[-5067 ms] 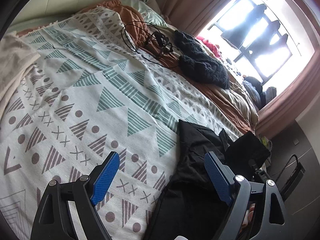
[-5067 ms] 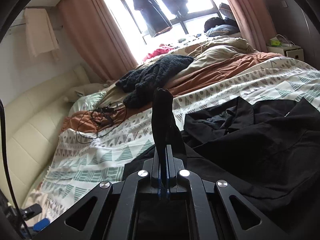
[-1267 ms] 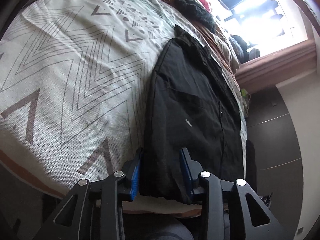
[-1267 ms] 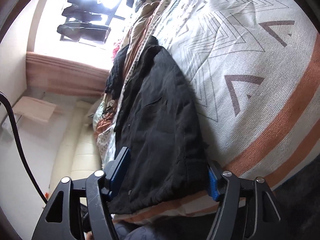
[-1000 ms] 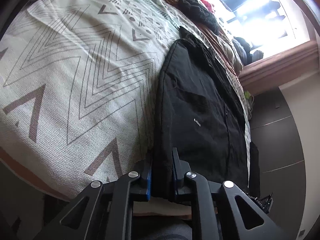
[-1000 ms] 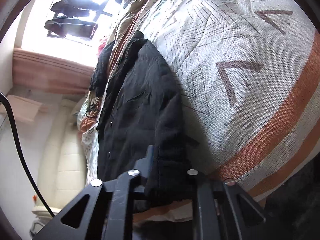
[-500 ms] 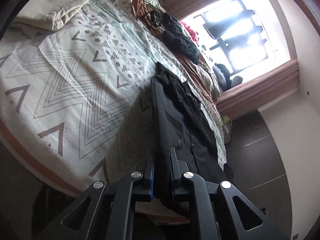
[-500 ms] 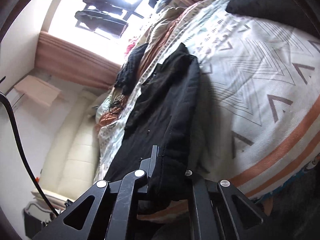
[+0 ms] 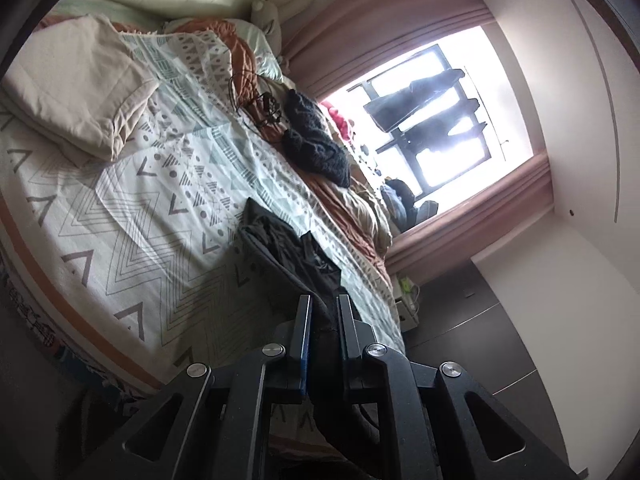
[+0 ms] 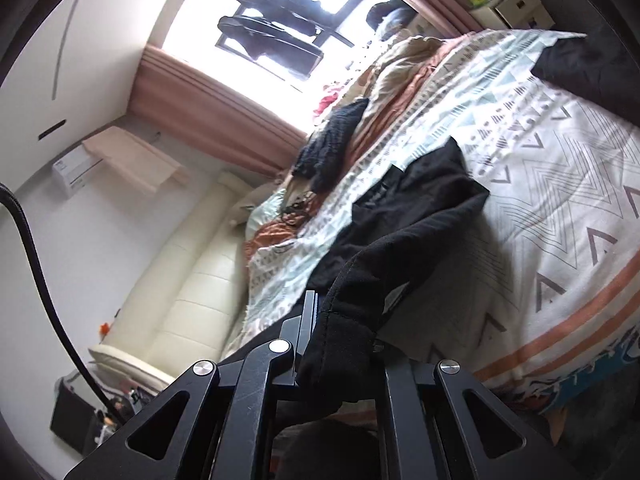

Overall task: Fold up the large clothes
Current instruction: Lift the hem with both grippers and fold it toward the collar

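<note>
Black jacket, one, two grippers clamping

The jacket is plain black. The bedspread is off-white, printed with grey zigzags, chevrons, dots and teal triangles, with an orange stripe along its edge. The folded blanket is beige. A dark knitted sweater lies on a rust-orange quilt. The curtains are dusty pink, the headboard cream.
</note>
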Demonstrator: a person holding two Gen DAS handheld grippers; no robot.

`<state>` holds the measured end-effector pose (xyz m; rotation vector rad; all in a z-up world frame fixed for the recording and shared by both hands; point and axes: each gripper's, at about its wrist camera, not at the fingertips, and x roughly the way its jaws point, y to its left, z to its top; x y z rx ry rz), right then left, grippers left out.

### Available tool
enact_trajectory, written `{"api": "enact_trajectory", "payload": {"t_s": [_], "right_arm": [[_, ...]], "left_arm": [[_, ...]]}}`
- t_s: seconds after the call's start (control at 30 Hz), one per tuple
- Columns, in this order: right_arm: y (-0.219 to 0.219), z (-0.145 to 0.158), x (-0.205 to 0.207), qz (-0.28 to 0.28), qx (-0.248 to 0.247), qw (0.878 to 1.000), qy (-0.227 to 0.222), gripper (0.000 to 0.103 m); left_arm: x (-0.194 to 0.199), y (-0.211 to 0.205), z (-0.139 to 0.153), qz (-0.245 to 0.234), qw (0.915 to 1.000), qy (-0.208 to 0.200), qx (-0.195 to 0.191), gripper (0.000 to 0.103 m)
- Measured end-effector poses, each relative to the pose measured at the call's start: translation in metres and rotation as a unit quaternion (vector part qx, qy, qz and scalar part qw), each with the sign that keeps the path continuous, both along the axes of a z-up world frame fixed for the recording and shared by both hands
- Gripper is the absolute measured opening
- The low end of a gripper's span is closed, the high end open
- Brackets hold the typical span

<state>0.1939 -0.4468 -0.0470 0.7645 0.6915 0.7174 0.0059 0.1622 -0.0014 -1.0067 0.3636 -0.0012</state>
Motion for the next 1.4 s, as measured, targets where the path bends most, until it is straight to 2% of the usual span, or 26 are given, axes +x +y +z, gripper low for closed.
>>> {"api": "enact_trajectory", "payload": {"t_s": [0.17,0.37,0.5,0.7,0.93,1.2,1.4], "right_arm": [[0.0,0.021,-0.018,0.007,0.014,1.0,-0.022,0.008],[-0.002,0.038,-0.028,0.014,0.025,0.999,-0.044,0.008],[-0.002,0.035,-0.023,0.015,0.019,0.999,-0.044,0.008],[0.006,0.02,-0.008,0.019,0.012,1.0,-0.019,0.008],[0.014,0.01,0.025,0.011,0.013,1.0,0.0,0.008],[0.034,0.032,0.087,-0.028,0.049,0.998,-0.011,0.008],[0.06,0.045,0.143,-0.068,0.021,0.997,-0.016,0.008]], "left_arm": [[-0.022,-0.004,0.028,-0.004,0.9995,-0.028,0.01,0.011],[-0.036,-0.005,0.043,0.001,0.9987,-0.048,0.018,0.011],[-0.03,-0.002,0.037,-0.001,0.9991,-0.037,0.019,0.011],[-0.011,0.005,0.02,0.0,0.9998,-0.013,0.018,0.011],[0.027,0.022,0.011,0.004,0.9999,0.011,0.012,0.011],[0.095,0.042,0.039,0.014,0.9994,0.002,0.033,0.011],[0.167,0.059,0.052,0.016,0.9975,0.029,0.062,0.011]]}}
